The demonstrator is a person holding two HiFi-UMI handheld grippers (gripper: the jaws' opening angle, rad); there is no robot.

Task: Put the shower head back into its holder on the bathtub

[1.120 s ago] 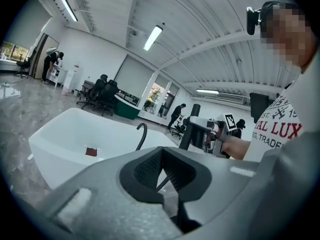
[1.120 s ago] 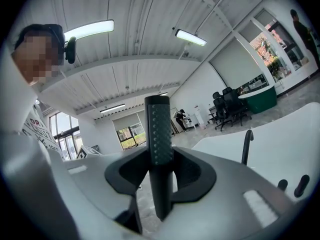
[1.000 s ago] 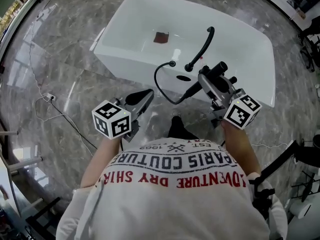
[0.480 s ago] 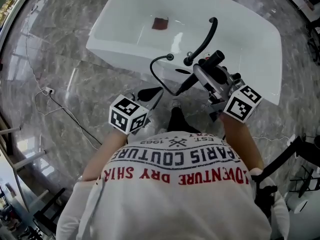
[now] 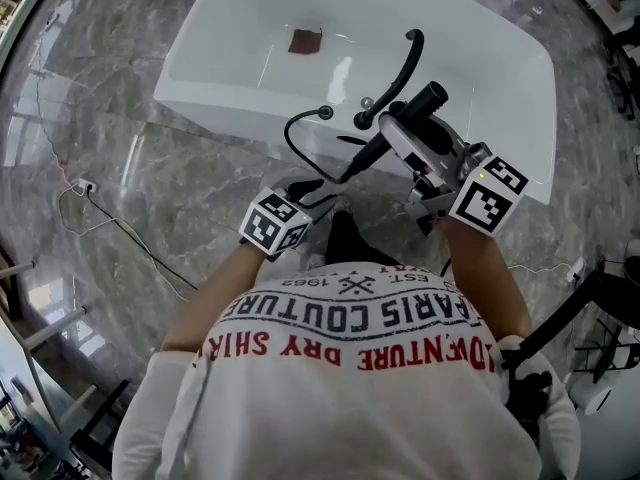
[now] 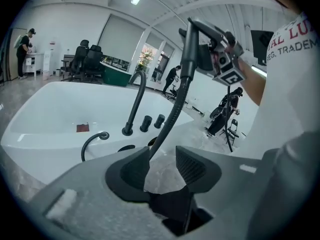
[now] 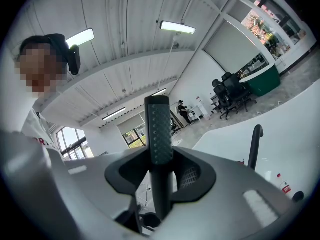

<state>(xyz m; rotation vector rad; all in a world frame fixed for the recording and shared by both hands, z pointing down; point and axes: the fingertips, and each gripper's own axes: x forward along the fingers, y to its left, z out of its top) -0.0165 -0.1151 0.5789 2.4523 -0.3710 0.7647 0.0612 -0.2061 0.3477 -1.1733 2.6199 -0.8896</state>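
head view puts the left hand-held gripper (image 5: 312, 190) low at the near wall of the white bathtub (image 5: 215, 63), beside the slack loop of the black hose (image 5: 292, 148). its jaws have just been opening and now stand wide. in the left gripper view the hose runs through the gap close to one pad, but neither pad presses on it. to the right, on the tub's deck, stand the curved black spout (image 5: 400, 68) and two knobs (image 6: 146, 123), with a dark oval opening (image 6: 126, 147) beside them that i take for the holder. further right the shower head (image 5: 430, 96) hangs in the air above the deck, apart from that opening. the right hand-held gripper (image 5: 398, 138) holds it, and the right gripper view shows both pads tight on the textured handle (image 7: 159, 129).

the hose looks like the main risk. it is springy and hangs loose, so it could slip out if the left jaws close off-centre. it could also catch on the spout or a knob as the head comes down. its pull may also twist the round handle in the pads, so the head would meet the opening askew and knock the tub.
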